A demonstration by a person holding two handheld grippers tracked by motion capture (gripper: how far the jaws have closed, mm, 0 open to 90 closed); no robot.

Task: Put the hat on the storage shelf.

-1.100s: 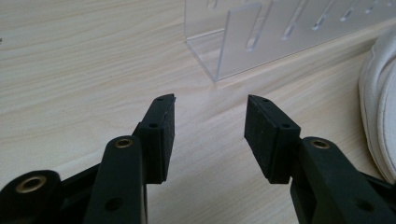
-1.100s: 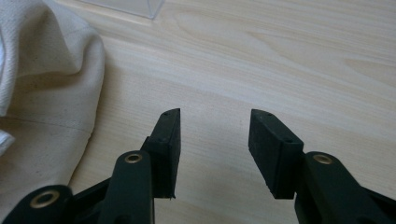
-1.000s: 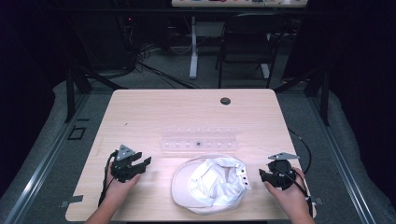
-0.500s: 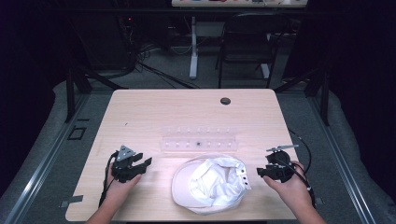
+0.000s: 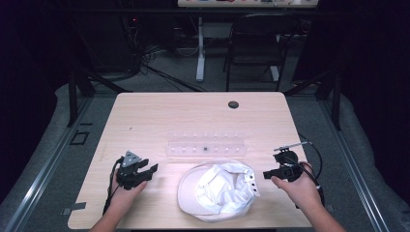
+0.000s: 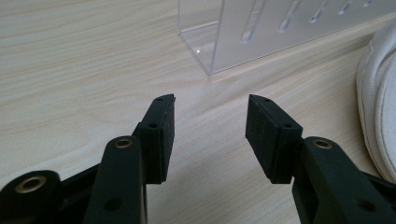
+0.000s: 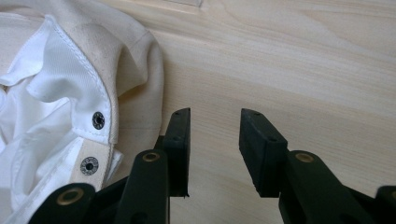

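A white cap (image 5: 217,191) lies upside down near the table's front edge, its lining and snap strap (image 7: 95,140) facing up. My left gripper (image 5: 147,170) rests on the table to the cap's left, open with nothing between its jaws, and points toward a clear plastic rack (image 6: 280,28). The cap's rim (image 6: 378,93) shows at the right of the left gripper view. My right gripper (image 5: 269,174) sits just right of the cap, open and empty, its left fingertip (image 7: 180,126) close beside the cap's cream edge (image 7: 140,79).
The clear plastic rack (image 5: 205,144) with a row of slots lies across the middle of the wooden table (image 5: 183,116), just behind the cap. A dark round hole (image 5: 233,104) sits near the table's far edge. Chairs and cables stand beyond the table.
My right gripper has moved left toward the cap's strap side. The left gripper has stayed in place.
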